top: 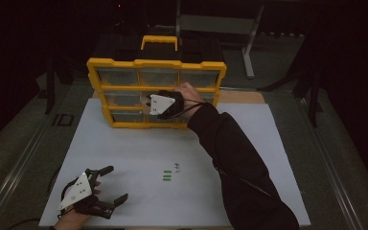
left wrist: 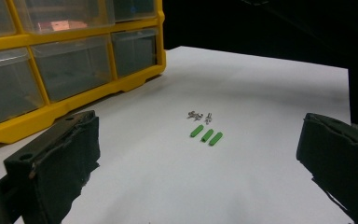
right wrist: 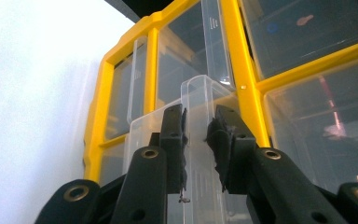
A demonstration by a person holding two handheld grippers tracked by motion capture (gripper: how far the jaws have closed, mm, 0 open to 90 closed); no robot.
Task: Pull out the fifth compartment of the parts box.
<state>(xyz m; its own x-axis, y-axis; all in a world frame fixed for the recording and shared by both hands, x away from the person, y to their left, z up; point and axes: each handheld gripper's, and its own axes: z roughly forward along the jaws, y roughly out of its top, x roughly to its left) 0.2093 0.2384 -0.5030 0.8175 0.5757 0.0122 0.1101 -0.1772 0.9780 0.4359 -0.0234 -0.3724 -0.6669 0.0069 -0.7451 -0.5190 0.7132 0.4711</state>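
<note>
1. No legible text, brand, no. or sign in any view.
2. Organizer (top: 156,63): yellow frame plain, no readable label.
3. Drawers (left wrist: 70,65): clear fronts, no tags; the drawer front (right wrist: 200,135) in the right gripper view has faint moulded marks near its top, too small to read.
4. Table (top: 124,158): white, unmarked.
</note>
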